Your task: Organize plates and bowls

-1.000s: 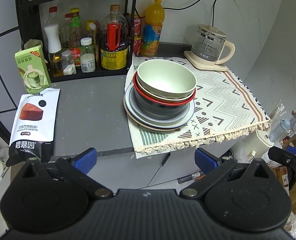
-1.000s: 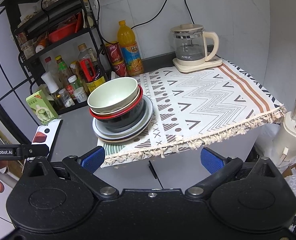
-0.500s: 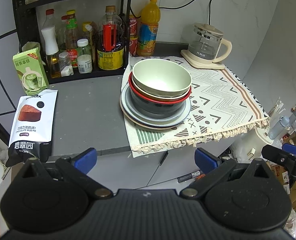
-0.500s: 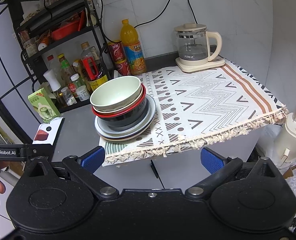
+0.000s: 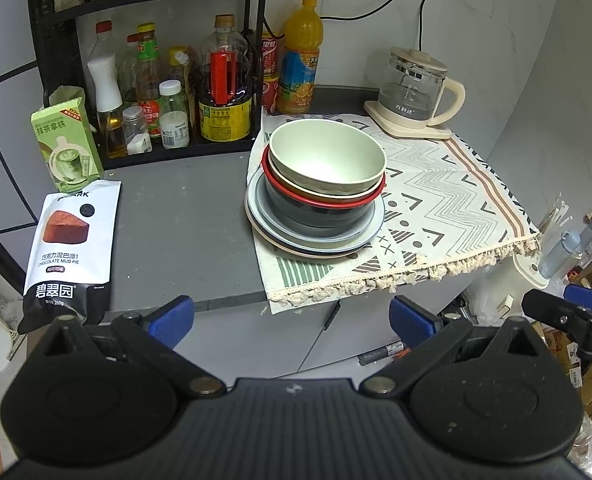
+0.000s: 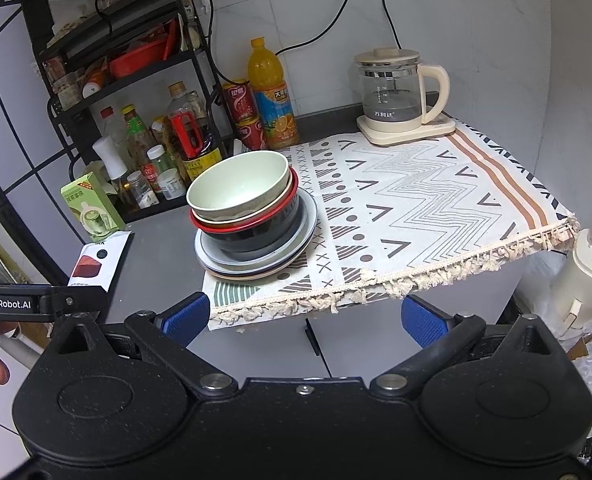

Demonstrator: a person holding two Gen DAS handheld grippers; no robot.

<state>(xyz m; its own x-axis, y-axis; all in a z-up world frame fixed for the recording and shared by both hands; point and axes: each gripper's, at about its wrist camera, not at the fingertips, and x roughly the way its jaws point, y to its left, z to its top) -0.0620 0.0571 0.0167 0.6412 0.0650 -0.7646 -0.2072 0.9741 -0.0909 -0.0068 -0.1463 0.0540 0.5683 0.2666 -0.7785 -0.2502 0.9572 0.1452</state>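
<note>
Left hand-held gripper (image 5: 291,318) was spread wide, released, nothing between its blue pads (image 5: 172,316); it sat short of the tabletop (image 5: 183,216) edge. Right hand-held gripper (image 6: 304,320) was likewise released and empty, pads (image 6: 422,322) wide apart below the fringe of the patterned cloth (image 6: 436,200).

The stack of plates and bowls (image 5: 320,196) sat at 12 o'clock in the left view and about 11 o'clock in the right view, on the left end of the cloth, its left rim overhanging onto bare grey tabletop. Top was a pale green bowl (image 5: 328,156), under it a red-rimmed bowl (image 5: 291,190), then a dark bowl (image 5: 316,216), then grey-blue plates (image 5: 372,224). The plate count was hard to make out: only edges showed.

At 10 o'clock stood a rack of bottles (image 5: 155,92), partly hidden behind each other. A kettle (image 5: 416,92) stood at 1 o'clock on the cloth. A snack pouch (image 5: 71,248) lay at 9 o'clock, its lower end cut off by the gripper body.
</note>
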